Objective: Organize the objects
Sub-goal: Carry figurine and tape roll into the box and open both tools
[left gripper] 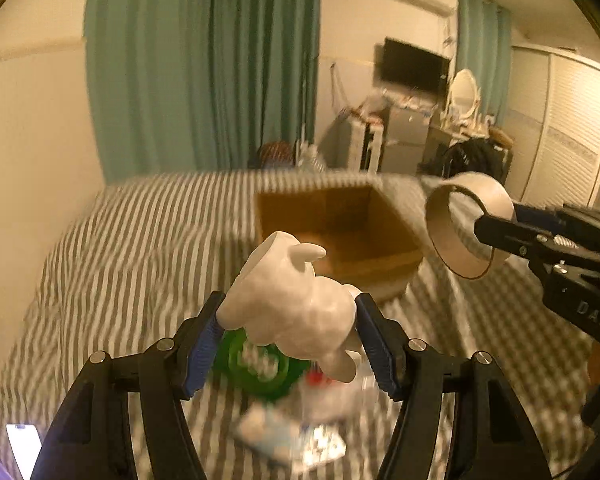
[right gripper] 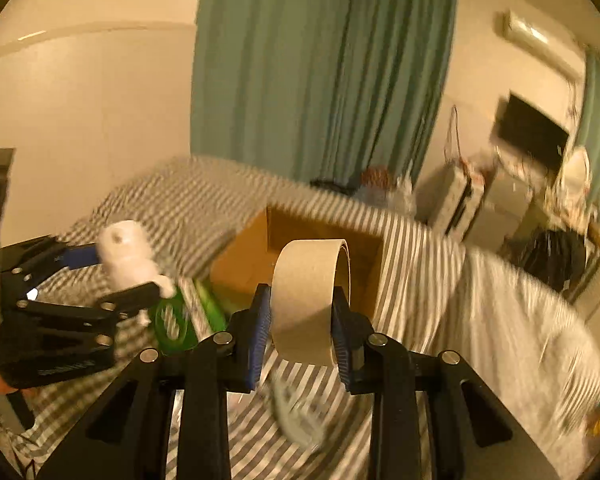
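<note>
Both loads are up, and you're mid-carry toward the cardboard box (left gripper: 336,236) on the striped bed (left gripper: 140,240). Your left gripper (left gripper: 288,328) pinches the white figurine (left gripper: 288,300) just short of the box's near wall; your right gripper (right gripper: 300,328) clamps the tape roll (right gripper: 308,300) beside it. Next, get over the opening, then let go.

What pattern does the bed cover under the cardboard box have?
The bed cover has grey and white stripes; the left wrist view shows it best, around the cardboard box.

Striped bed (left gripper: 132,248) bears cardboard box (left gripper: 340,236), green tape (left gripper: 256,364), perhaps.
</note>
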Action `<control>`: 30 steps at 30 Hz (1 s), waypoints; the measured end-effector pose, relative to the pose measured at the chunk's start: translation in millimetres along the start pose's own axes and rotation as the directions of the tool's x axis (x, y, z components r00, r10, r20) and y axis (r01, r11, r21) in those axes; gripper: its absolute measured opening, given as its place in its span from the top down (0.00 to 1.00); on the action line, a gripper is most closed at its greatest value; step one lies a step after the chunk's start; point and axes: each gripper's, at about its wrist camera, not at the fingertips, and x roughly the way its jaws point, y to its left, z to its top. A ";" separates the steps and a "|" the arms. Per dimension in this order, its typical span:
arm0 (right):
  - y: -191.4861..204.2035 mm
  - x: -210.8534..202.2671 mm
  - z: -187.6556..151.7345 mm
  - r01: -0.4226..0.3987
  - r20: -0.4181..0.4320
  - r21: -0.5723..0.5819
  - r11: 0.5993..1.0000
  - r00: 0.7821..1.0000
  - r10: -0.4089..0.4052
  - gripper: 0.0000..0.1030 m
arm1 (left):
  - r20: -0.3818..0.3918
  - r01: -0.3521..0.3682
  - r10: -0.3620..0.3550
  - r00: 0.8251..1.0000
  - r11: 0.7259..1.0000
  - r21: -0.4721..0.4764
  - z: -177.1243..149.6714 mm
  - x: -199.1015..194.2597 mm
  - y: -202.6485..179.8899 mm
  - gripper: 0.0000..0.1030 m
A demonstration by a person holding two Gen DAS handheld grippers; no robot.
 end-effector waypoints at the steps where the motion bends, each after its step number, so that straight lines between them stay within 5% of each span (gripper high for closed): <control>1: -2.9 -0.5 12.3 0.002 0.011 -0.013 1.000 1.000 -0.002 0.73 | 0.015 0.007 -0.007 1.000 1.000 0.005 14.0 2.7 -1.7 0.36; 6: -17.5 19.9 68.2 0.002 0.052 -0.053 0.999 0.999 0.001 0.73 | 0.060 0.006 -0.009 0.998 0.999 0.037 65.1 29.1 -7.8 0.35; 11: -35.3 68.2 89.8 -0.031 0.037 -0.029 0.999 0.999 0.033 0.73 | 0.035 -0.026 0.024 0.999 0.997 0.079 90.6 85.3 -12.7 0.35; 21: -73.8 208.7 51.5 -0.116 -0.155 0.098 0.988 0.979 0.130 0.73 | -0.101 -0.017 0.028 0.994 0.994 0.112 58.1 202.9 -30.7 0.35; 30: -73.8 241.2 28.3 -0.153 -0.206 0.133 0.979 0.962 0.178 0.72 | -0.179 -0.013 0.033 0.983 0.993 0.114 24.4 232.9 -34.3 0.35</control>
